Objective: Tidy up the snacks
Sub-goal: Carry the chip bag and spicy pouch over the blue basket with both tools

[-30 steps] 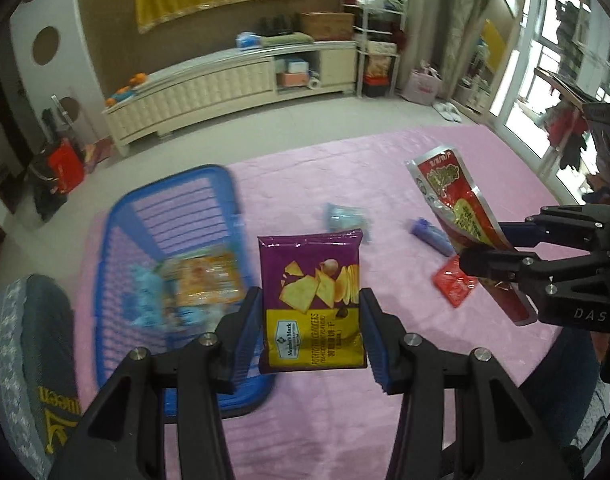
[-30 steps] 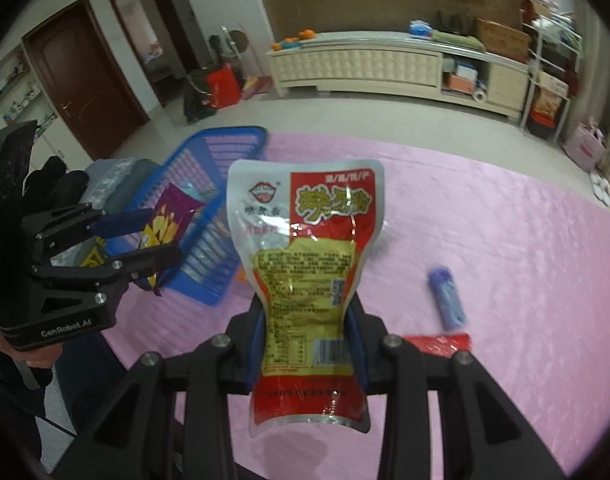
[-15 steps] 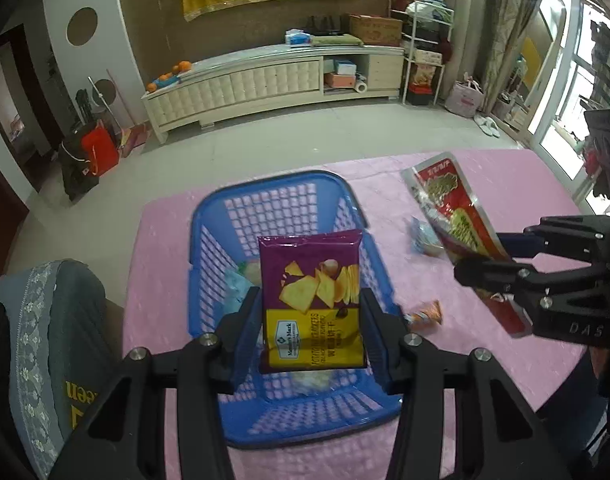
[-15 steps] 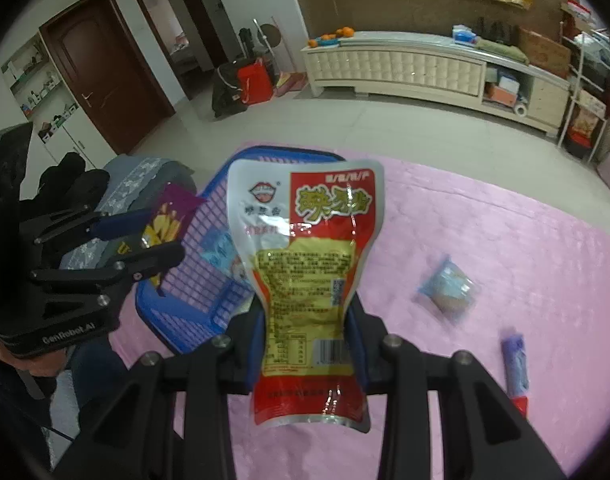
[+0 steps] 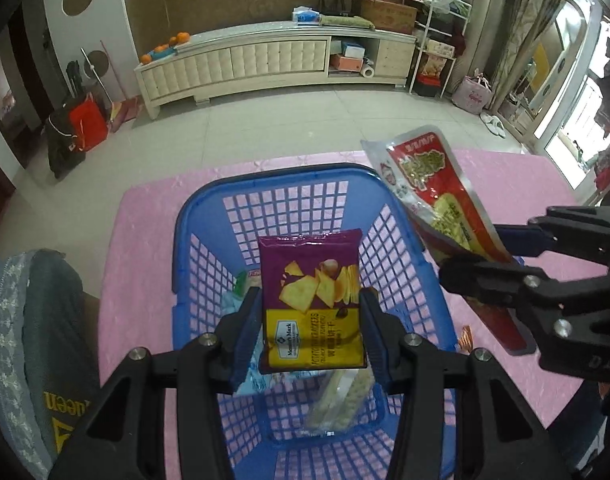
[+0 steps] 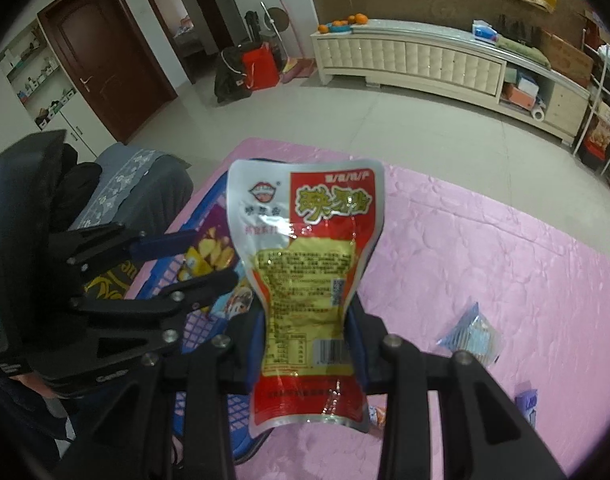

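My left gripper [image 5: 311, 326] is shut on a purple and yellow chip bag [image 5: 311, 300] and holds it upright above the blue basket [image 5: 197, 216]. The basket holds several snack packs, one pale wafer pack [image 5: 341, 404] at its near end. My right gripper [image 6: 309, 326] is shut on a red and silver pouch [image 6: 305, 256], held upright at the basket's right rim; the pouch also shows in the left wrist view [image 5: 433, 196]. The left gripper shows in the right wrist view [image 6: 177, 264] with the chip bag [image 6: 209, 256].
The pink tablecloth [image 6: 485, 260] carries a clear blue-tinted snack pack [image 6: 471, 334], a purple wrapper [image 6: 527, 404] and a small orange pack [image 5: 465, 336] right of the basket. A grey-covered chair [image 5: 29, 340] stands at the table's left edge.
Both grippers have moved left with their bags. The chip bag now hangs over the middle of the basket and the pouch has come to the basket's right rim.
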Tool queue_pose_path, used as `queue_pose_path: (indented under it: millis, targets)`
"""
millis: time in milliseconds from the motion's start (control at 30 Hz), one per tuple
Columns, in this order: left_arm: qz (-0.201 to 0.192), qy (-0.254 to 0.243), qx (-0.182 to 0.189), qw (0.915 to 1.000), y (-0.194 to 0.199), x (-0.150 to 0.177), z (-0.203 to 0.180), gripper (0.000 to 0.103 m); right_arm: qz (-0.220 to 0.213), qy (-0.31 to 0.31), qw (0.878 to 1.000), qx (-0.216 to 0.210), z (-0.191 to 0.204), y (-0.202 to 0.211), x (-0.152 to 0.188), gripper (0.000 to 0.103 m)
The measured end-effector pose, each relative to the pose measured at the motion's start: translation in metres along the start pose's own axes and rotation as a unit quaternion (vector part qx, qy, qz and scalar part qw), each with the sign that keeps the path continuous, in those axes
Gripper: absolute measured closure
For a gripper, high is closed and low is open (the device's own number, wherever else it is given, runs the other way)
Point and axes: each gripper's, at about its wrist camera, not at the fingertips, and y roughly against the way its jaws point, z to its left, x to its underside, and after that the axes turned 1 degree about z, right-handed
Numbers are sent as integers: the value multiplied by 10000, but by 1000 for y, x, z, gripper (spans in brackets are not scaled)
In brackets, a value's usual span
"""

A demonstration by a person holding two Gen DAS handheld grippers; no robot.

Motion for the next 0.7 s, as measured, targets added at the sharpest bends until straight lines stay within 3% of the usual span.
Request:
queue_pose_path:
  millis: [33,167,233,500,700]
  targets:
    - [-13,17,35,10000,-3,-2,1,56,3,-3,10000,19,1,-2,-1,63]
    - [89,78,123,9999,-7,2,1,30,103,16,9998,153,6,-5,-1,63]
    - [100,49,100,9999,-4,5,3,26,91,62,9998,160,9,-2,-3,63]
    - [-101,281,-74,9995,34,20,35,25,89,328,9994,82,38,1,-7,62]
    - [-210,565,-207,9980,64,49,61,25,214,1082,9939,91,73,-5,-2,62]
